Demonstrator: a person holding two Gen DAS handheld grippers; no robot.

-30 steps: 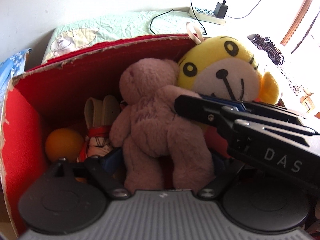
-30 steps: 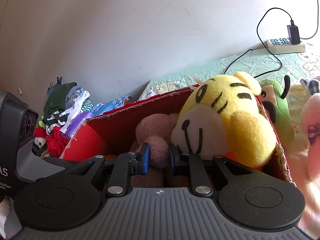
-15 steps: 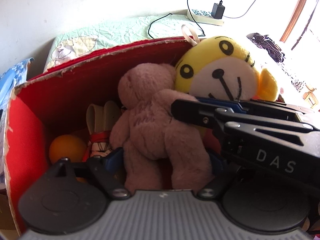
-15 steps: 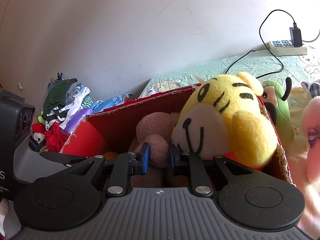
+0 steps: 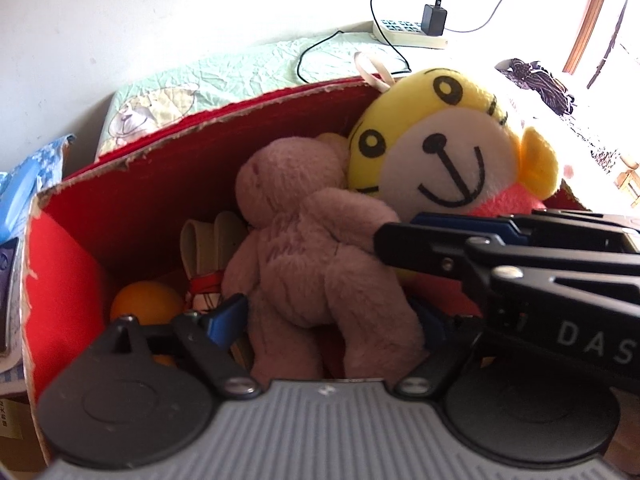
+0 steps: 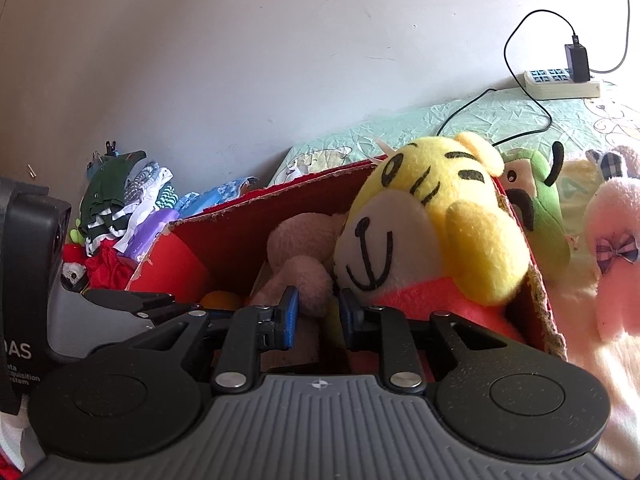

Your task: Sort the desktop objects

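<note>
Plush toys in red cardboard box (image 5: pixel 120 208).
Left gripper (image 5: pixel 332 320): spread wide around pink-brown plush bear (image 5: pixel 316 264). Right gripper (image 6: pixel 316 316): narrowly parted, bear's limb between pads, grip uncertain.

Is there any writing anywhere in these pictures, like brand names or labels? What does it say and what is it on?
"DAS": white letters on the right gripper body, seen from the left wrist camera.
"AS", cut off at the frame edge: on the left gripper's body in the right wrist view.
Small white lines under it: partly cut off, too small to read surely.
Stitched marks on the pink teddy bear: not legible.
</note>
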